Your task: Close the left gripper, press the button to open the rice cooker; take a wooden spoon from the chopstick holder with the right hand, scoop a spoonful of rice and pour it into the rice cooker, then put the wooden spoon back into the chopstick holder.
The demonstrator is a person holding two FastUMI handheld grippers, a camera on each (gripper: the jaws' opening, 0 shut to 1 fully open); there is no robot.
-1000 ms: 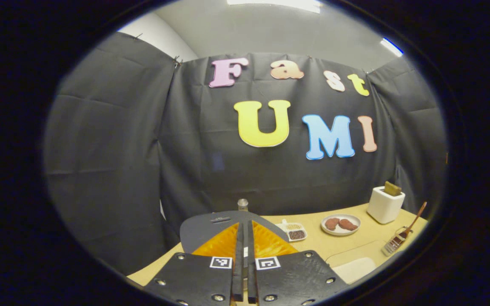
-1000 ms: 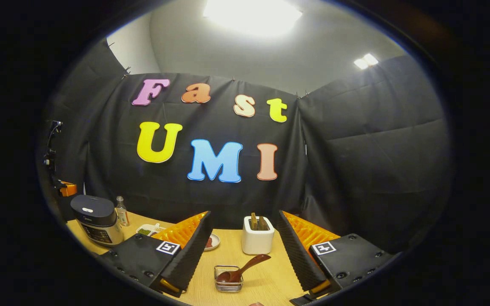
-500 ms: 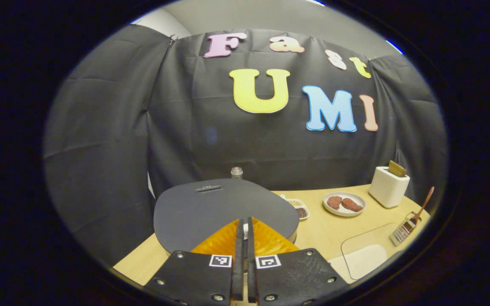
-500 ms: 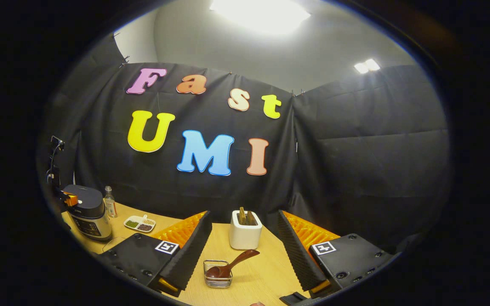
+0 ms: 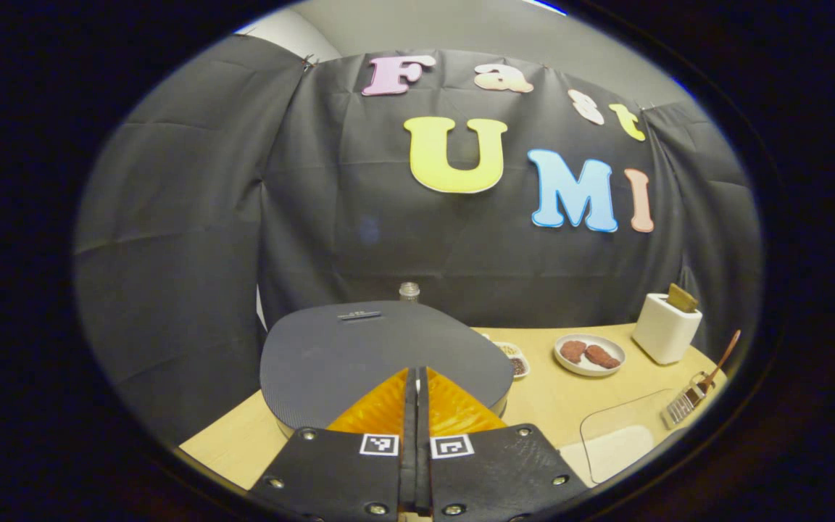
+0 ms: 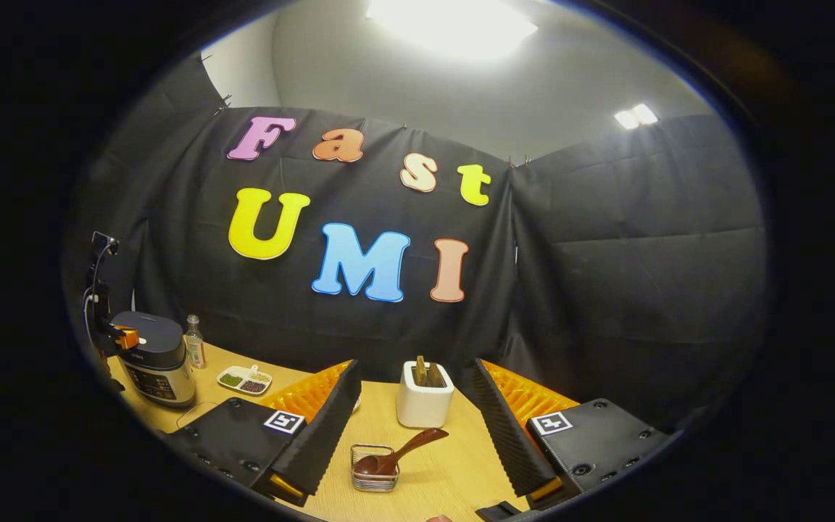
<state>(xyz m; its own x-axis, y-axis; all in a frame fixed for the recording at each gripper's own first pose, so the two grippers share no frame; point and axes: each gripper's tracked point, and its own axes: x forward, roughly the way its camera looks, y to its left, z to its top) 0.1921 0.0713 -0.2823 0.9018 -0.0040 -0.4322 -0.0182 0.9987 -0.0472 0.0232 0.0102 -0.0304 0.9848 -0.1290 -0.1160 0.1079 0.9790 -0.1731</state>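
Left tongs (image 5: 415,391): fingers pressed flat together with nothing between them, low in the left gripper view, tips over the near edge of the cooker lid. In the right gripper view they (image 6: 125,338) sit against the top front of the cooker at far left; whether they touch the button cannot be told.
Rice cooker (image 5: 381,355): dark, rounded lid down and shut, at the left end of the tabletop (image 5: 555,395); silver-sided body (image 6: 156,359) seen in the right gripper view.
Bottle (image 6: 195,342): small and clear, upright just behind and right of the cooker.
Divided dish (image 6: 245,379): white, holding green and dark grains, on the tabletop right of the bottle.
Plate (image 5: 589,354): white, with two brown pieces on it, further right.
Chopstick holder (image 6: 425,395): white block with wooden pieces standing in it, near the back wall, between the right fingers in the right gripper view.
Wooden spoon (image 6: 399,453): bowl resting in a small wire basket (image 6: 374,467), handle leaning up to the right, in front of the holder.
Right tongs (image 6: 417,428): spread wide and empty, raised above the tabletop, pointing at the holder and spoon.
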